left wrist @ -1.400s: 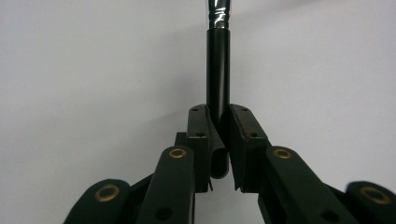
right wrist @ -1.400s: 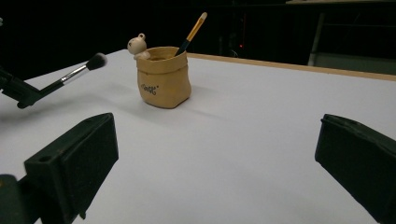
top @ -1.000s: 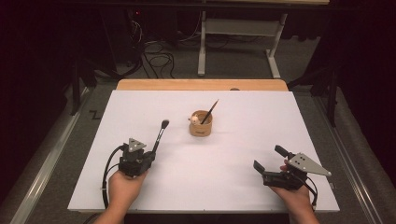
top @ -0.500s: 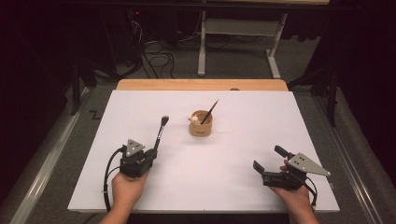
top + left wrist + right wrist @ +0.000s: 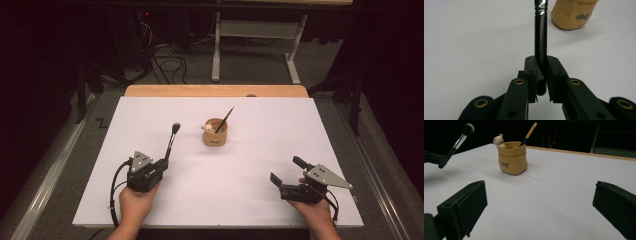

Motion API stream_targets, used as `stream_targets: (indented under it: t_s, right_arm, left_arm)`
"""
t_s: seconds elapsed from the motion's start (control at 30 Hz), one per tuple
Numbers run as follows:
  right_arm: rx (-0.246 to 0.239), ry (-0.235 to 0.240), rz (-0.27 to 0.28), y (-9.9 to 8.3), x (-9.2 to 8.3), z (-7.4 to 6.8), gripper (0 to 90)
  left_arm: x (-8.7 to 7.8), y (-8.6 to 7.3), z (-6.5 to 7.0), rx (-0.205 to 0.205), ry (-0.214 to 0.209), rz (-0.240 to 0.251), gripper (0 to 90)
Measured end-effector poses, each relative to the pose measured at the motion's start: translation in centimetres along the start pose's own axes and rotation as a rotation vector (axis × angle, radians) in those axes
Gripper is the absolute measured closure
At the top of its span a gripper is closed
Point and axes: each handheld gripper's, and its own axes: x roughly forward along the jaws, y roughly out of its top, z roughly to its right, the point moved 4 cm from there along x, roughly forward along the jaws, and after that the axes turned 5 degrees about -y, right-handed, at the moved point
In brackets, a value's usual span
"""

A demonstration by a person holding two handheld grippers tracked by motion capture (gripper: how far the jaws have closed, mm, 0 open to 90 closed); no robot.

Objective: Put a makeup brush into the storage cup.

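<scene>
Left gripper (image 5: 162,164) sits at about 8 o'clock on the white table (image 5: 260,135), jaws clamped on the black handle of a makeup brush (image 5: 171,141). In the left gripper view the handle (image 5: 540,40) runs straight up between the two pads, pinched near its butt end, silver ferrule at top. Brush angles up and away toward 12-1 o'clock, dark bristle head off the table surface, pointing loosely at the holder. Holder (image 5: 215,132) is a small tan sack-shaped pot near table centre, slightly toward 12 o'clock, upright, with lettering on the side and a little white bear figure (image 5: 498,140) on its rim. One thin brush (image 5: 224,120) stands in the holder, tilted toward 1 o'clock. Held brush and holder are apart, not touching. Right gripper (image 5: 286,171) rests at about 4 o'clock, jaws wide apart, nothing between them; right gripper view looks across bare table at the holder. Grey three-cornered plate on top of each gripper. Hands come in from 6 o'clock.
</scene>
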Motion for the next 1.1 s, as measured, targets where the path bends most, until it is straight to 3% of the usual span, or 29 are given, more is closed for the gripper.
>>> stream_targets:
  t_s: [0.2, 0.5, 0.97, 1.1]
  right_arm:
    - [-0.002, 0.002, 0.000, 0.0, 0.0, -0.1, 0.3]
    - [0.000, 0.005, 0.003, 0.0, -0.1, -0.1, 0.3]
    - [-0.003, 0.013, 0.002, 0.0, 0.0, -0.3, 0.3]
    - [-0.007, 0.014, 0.000, 0.0, 0.1, -0.3, 0.3]
  left_arm:
    - [-0.2, -0.2, -0.1, -0.026, -0.047, 0.049, 79.5]
    - [-0.8, -0.3, -0.3, -0.030, -0.069, 0.100, 79.4]
    - [-1.8, 0.1, 0.2, 0.019, -0.071, 0.214, 79.4]
    - [-2.0, 0.2, 0.3, 0.028, -0.094, 0.242, 79.4]
